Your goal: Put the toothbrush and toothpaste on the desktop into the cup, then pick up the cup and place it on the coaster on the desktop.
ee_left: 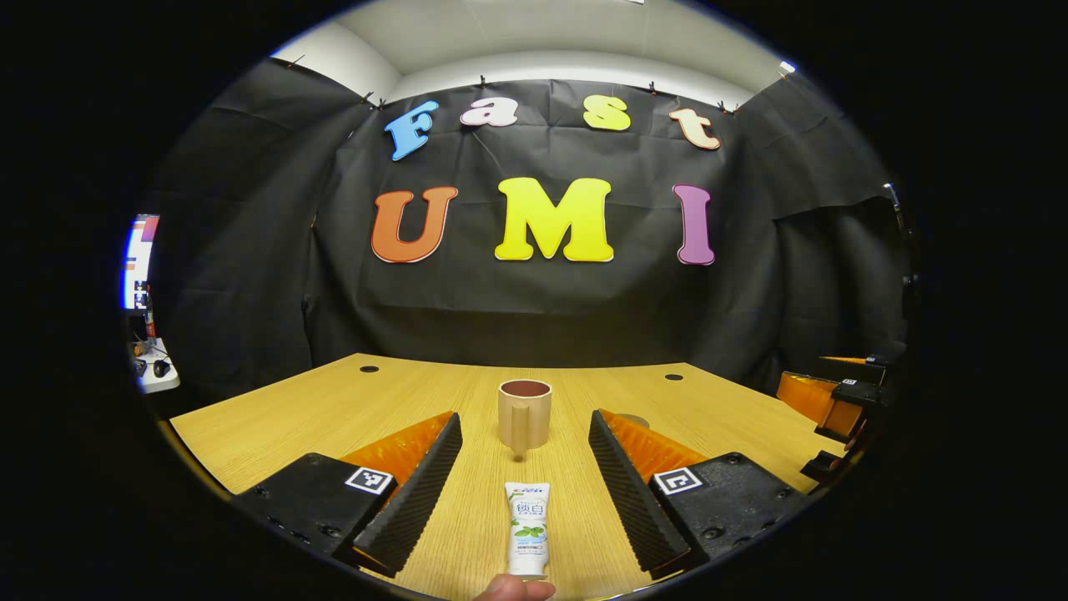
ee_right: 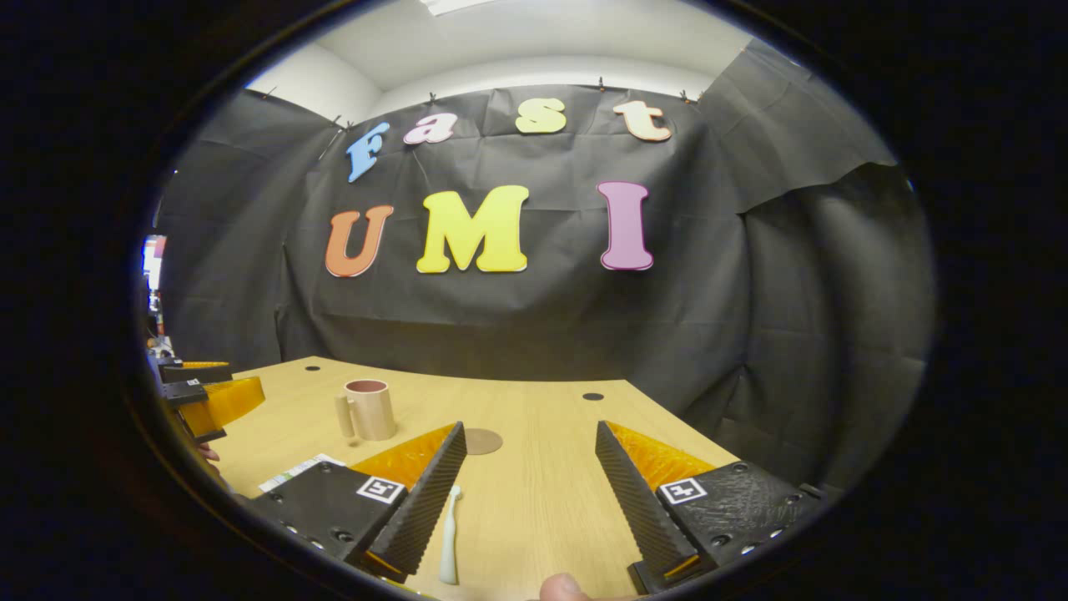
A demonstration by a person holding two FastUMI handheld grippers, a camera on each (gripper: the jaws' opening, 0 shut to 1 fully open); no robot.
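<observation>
The toothpaste tube (ee_left: 527, 530) lies flat on the wooden desktop (ee_left: 292, 426) between the fingers of my open left gripper (ee_left: 525, 421), touching neither. Straight ahead stands the beige cup (ee_left: 524, 415), upright, its handle towards me. A sliver of the round brown coaster (ee_left: 634, 420) peeks out to its right. In the right gripper view, the pale toothbrush (ee_right: 450, 534) lies beside the left finger of my open right gripper (ee_right: 530, 427). The cup (ee_right: 367, 409) is ahead on the left, the coaster (ee_right: 482, 441) just right of it, and the toothpaste (ee_right: 292, 472) is partly hidden.
Each gripper appears at the edge of the other's view: the right gripper (ee_left: 834, 401) and the left gripper (ee_right: 209, 392), both above the desktop. Two cable holes (ee_left: 369, 368) (ee_left: 673, 377) sit near the far edge. A thumb (ee_left: 509, 588) is at the bottom rim.
</observation>
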